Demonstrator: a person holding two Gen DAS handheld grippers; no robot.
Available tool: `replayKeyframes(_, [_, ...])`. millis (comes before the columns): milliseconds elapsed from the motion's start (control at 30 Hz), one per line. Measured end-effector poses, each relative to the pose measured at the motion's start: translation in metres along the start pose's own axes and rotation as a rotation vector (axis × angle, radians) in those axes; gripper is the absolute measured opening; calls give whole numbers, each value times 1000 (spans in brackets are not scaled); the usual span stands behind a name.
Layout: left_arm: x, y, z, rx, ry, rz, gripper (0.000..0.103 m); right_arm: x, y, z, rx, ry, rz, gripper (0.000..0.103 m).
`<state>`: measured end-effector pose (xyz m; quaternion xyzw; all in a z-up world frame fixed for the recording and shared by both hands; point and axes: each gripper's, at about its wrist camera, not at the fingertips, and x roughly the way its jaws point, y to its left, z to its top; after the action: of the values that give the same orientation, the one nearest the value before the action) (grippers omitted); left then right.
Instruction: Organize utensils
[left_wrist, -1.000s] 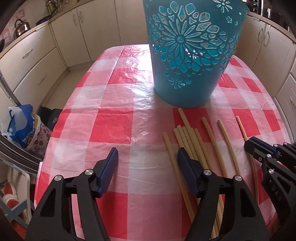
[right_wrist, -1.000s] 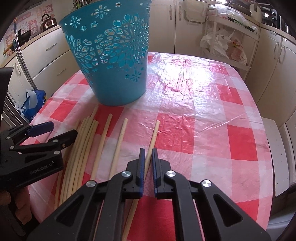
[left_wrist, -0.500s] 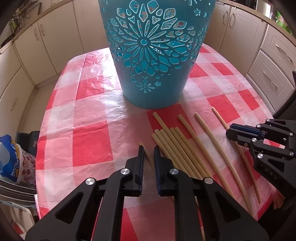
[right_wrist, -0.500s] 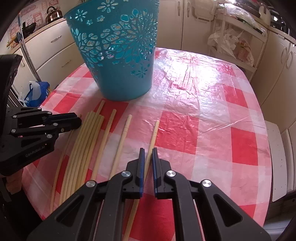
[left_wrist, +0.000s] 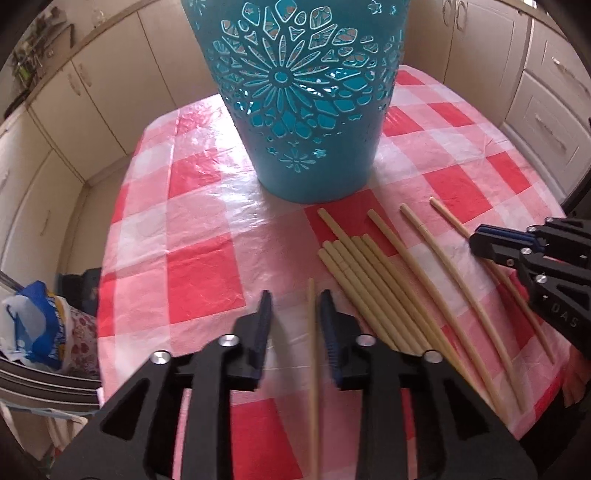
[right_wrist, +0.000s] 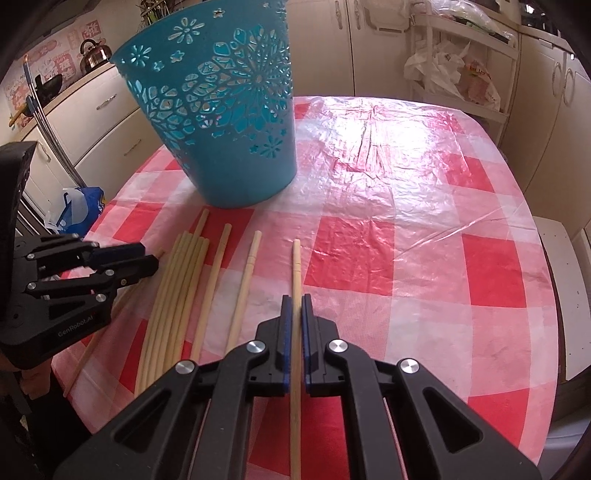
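Observation:
A teal cut-out basket (left_wrist: 295, 110) (right_wrist: 229, 129) stands upright on the red-and-white checked tablecloth (left_wrist: 203, 266) (right_wrist: 406, 184). In front of it lie several pale wooden chopsticks (left_wrist: 369, 288) (right_wrist: 177, 295), some bunched and some spread apart. My left gripper (left_wrist: 294, 299) hovers over the leftmost chopstick (left_wrist: 312, 332). Its jaws are opening; the stick runs between them, nearer the right pad and unpressed. My right gripper (right_wrist: 296, 299) is shut on the rightmost chopstick (right_wrist: 295, 266), which runs straight out between the pads. Each gripper shows in the other's view: right gripper (left_wrist: 480, 243), left gripper (right_wrist: 144, 258).
Cream kitchen cabinets ring the table. A blue-and-white bag (left_wrist: 40, 328) sits on the floor past the table's left edge. A shelf trolley with plastic bags (right_wrist: 454, 74) stands behind the table. A kettle (right_wrist: 94, 55) is on the counter.
My left gripper went from wide open to shut, then partly open again, and rolled; a chopstick now lies between its jaws. The right gripper's chopstick now lines up straight between its pads.

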<state>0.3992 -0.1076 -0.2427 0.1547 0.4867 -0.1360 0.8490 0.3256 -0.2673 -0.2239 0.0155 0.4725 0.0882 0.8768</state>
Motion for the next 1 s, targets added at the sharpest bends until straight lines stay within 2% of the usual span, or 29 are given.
replayKeyframes(33, [0,2,-1,-2,-5,-8,35,0,2,0,-11,-1,-8,6])
replayKeyframes(67, [1,5,-1,-13,-4,-26,30,0,4,0,-23,-5,-15,6])
replayKeyframes(100, [1,7,-1,-24,1,-77,16,0,5,-1,-31,-12,-20,6])
replayKeyframes(133, [1,8,0,-27,7,-106,9,0,6,-2,-36,-19,-22,6])
replayKeyframes(167, [0,7,0,-22,11,-97,4,0,5,-2,-32,-24,-19,6])
replayKeyframes(233, [-7,8,0,-28,-9,-110,4,-2,-1,-3,2,-33,6,6])
replayKeyframes(300, [-28,14,3,-56,-65,-116,4,-3,-9,-5,47,-48,45,6])
replayKeyframes(433, [-89,37,20,-119,-250,-120,4,-12,-32,-8,160,-99,120,6])
replayKeyframes(633, [-162,70,62,-219,-543,-197,4,-19,-49,-14,269,-157,160,6])
replayKeyframes(833, [-191,78,101,-281,-770,-243,4,-21,-53,-13,289,-170,172,6])
replayKeyframes(1000, [-186,78,130,-356,-905,-245,4,-20,-53,-14,279,-173,173,6])
